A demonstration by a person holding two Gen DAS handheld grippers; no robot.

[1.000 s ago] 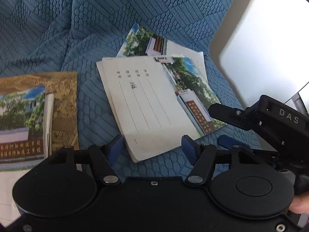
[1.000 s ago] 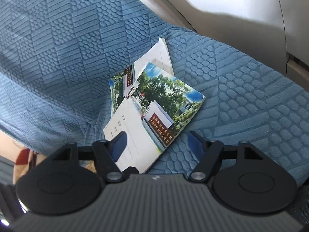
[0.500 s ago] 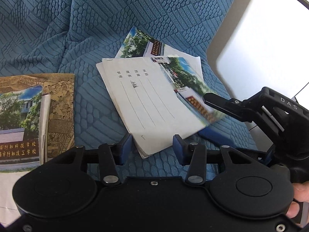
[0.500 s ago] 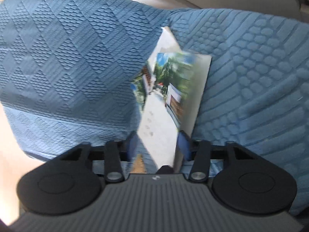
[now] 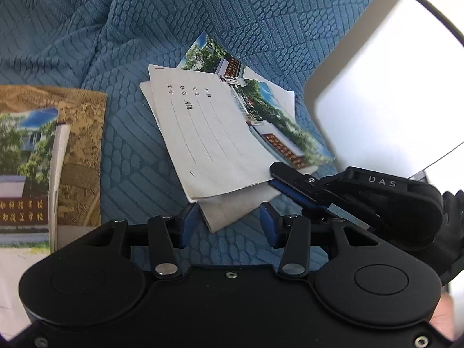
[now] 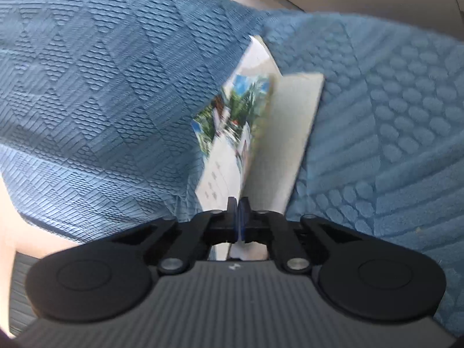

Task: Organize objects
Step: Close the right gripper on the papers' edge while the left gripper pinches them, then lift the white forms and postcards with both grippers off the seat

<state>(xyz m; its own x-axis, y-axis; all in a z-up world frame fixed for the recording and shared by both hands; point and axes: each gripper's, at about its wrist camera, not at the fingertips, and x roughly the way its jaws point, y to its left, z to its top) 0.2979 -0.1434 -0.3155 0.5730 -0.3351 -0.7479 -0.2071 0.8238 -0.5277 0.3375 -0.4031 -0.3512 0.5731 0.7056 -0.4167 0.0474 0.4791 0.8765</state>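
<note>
A white notebook with ruled lines and a campus photo strip [image 5: 214, 133] lies on top of a second notebook [image 5: 214, 58] and loose white sheets on the blue quilted cover [image 5: 145, 14]. My right gripper [image 5: 278, 179] is shut on the top notebook's near right edge; in the right wrist view the notebook [image 6: 229, 156] stands edge-on between the closed pads [image 6: 239, 217]. My left gripper [image 5: 224, 221] is open, its blue pads either side of the lower sheet's corner [image 5: 223, 217], not touching it.
A stack of books with a golden-brown cover [image 5: 81, 156] and a campus photo cover [image 5: 23, 156] lies at the left. A white panel [image 5: 385, 101] borders the blue cover on the right.
My right gripper has closed on the top notebook's edge and lifted it off the sheets below. My left gripper has narrowed a little and drawn closer to the pile's near corner.
</note>
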